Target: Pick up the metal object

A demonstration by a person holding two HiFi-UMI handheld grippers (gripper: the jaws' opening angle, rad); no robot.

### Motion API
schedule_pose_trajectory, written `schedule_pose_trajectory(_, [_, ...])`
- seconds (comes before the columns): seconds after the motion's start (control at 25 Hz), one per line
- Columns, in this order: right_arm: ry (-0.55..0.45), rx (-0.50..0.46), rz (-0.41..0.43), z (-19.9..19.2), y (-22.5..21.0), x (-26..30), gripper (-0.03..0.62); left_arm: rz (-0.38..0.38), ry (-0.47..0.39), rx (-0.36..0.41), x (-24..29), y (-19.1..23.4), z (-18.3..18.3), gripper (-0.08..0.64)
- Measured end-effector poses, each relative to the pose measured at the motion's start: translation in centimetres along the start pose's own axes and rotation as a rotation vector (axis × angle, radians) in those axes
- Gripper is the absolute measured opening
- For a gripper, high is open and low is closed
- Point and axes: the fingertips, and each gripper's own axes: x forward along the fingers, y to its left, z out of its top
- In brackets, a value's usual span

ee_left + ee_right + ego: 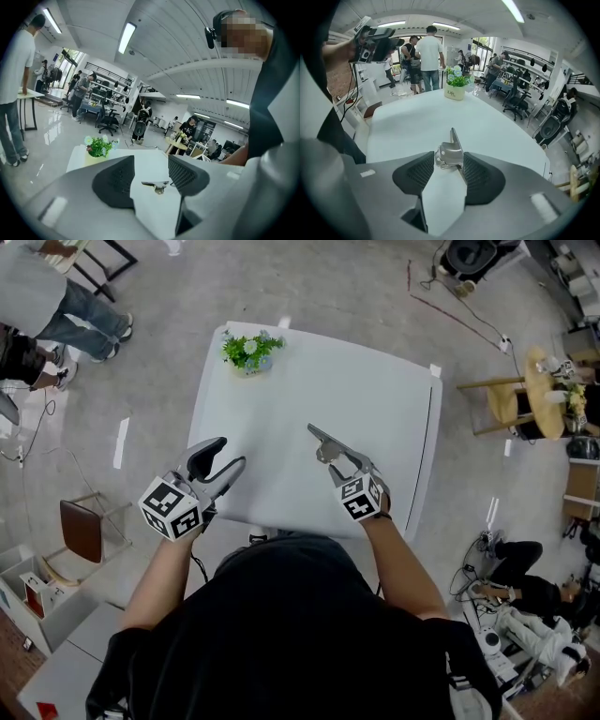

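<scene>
The right gripper (447, 165) pinches the metal bracket (450, 151) at its jaw tips, over the white table (394, 418). The left gripper (222, 465) gapes empty. So shallow a hold may let the bracket swivel and drop.

The only word that can be read is "Life", in dark print on the pale plant pot (455, 92). A smaller line sits under it, too tiny to make out. The pot stands well beyond the right gripper (449, 161), almost straight ahead of its jaws and a little to their right. The left cube (172, 507), behind the left gripper (232, 452), and the right cube (361, 498) bear black-and-white square code patterns, without letters or digits.
</scene>
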Motion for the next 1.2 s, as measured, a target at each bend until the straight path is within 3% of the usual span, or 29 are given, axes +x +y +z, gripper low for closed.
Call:
schedule_pose_trajectory(0.32, [0.028,-0.014,0.013,-1.0,0.1,1.7,0.208,0.004,0.009,-0.01,0.1,-0.4,-0.3,0.214])
schedule_pose_trajectory(1.0, [0.063,-0.179,-0.014,-1.5,0.2,4.7,0.207,0.005,0.03,-0.027,0.6,-0.7,-1.6,0.214])
schedule_pose_trajectory(1.2, [0.061,-0.187,-0.01,-1.4,0.4,5.2,0.207,0.006,0.035,-0.029,0.6,-0.8,-1.7,0.214])
